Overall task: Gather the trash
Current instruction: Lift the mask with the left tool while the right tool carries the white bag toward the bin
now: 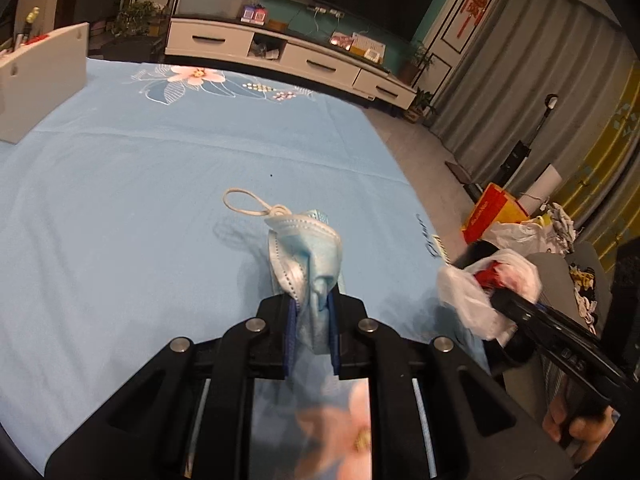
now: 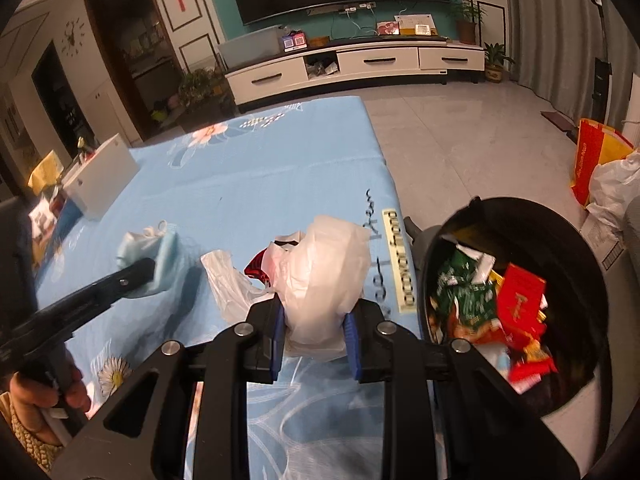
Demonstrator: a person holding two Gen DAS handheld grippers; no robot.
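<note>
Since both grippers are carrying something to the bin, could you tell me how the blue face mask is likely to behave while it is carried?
The face mask looks floppy: it folds and droops from the left gripper. It is probably very light, as a small pinch holds it. Its ear loop trails loose and might snag on something.

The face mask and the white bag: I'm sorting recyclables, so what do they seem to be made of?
The face mask looks like soft, matte non-woven fabric: pleats, stitched edges and a white elastic ear loop. The white bag looks like thin plastic film, crinkled, slightly glossy and translucent, with something red showing through. Both crumple between the fingers, so neither seems rigid.
</note>
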